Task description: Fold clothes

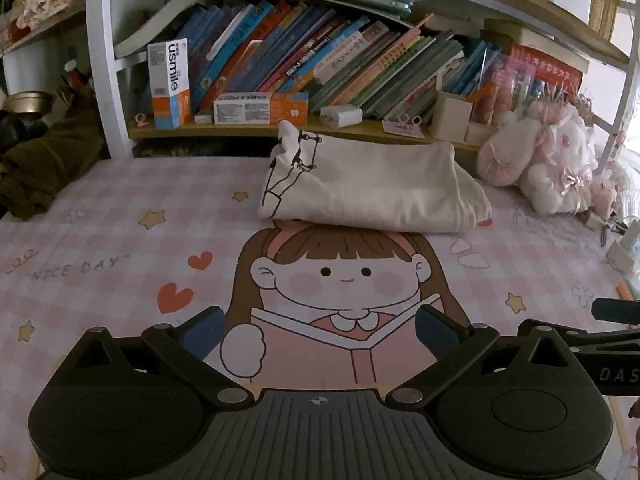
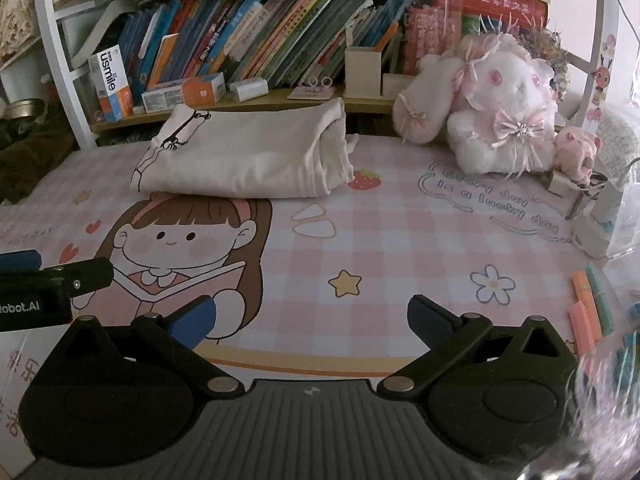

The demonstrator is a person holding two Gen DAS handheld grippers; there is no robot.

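The cream cotton garment with black line print (image 1: pixel 372 184) lies folded at the far side of my pink checked mat (image 1: pixel 120 240), both my left gripper (image 1: pixel 320 330) and right gripper (image 2: pixel 312 316) spread apart, empty, so folding looks finished.

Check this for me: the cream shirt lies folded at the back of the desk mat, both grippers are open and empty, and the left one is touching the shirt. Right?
Not quite. The left gripper is not touching the shirt; the left wrist view shows it hovering well short of it, over the desk mat. The rest holds: shirt folded at the back, right gripper open and empty too.
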